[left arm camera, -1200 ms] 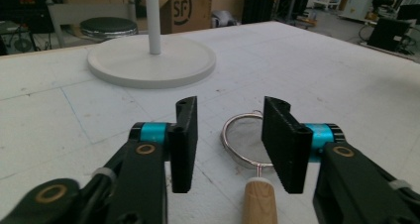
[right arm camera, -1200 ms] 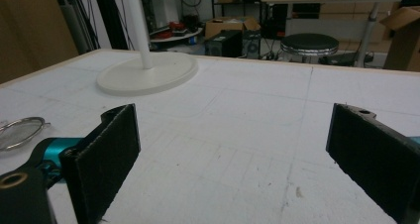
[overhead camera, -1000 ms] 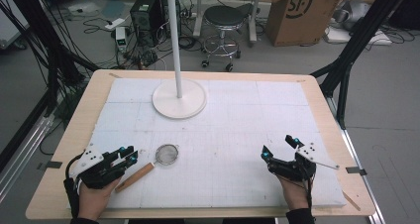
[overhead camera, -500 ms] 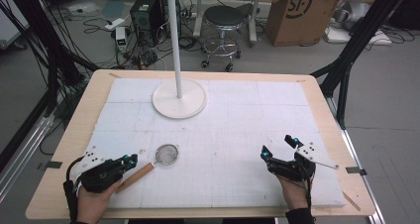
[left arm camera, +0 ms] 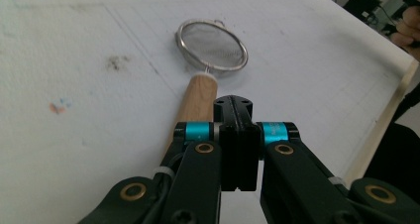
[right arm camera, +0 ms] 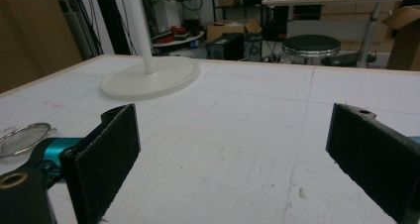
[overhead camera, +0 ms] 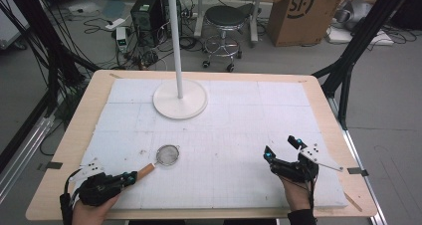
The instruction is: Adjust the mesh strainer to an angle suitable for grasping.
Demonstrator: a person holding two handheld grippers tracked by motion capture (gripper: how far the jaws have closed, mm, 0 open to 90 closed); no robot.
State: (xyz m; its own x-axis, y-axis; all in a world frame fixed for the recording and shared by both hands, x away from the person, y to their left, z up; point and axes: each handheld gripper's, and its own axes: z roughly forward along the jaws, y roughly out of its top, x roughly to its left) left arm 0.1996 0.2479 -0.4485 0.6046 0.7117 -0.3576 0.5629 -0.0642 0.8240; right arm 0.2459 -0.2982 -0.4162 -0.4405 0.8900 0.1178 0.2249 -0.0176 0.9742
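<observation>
A small mesh strainer (overhead camera: 167, 155) with a wooden handle (left arm camera: 197, 97) is seen lying on the desk (overhead camera: 229, 135), near its front left. It is judged light and stiff, best taken by the handle. The left gripper (left arm camera: 236, 110), jaws closed together on nothing, is placed just beside that handle. The right gripper (overhead camera: 282, 153) is held wide apart. A white stand (overhead camera: 179, 98) is set well behind

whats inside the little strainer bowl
Nothing visible: in the left gripper view the strainer shows bare mesh. Its wooden handle runs toward the left gripper, whose jaws cover the handle's near end.
</observation>
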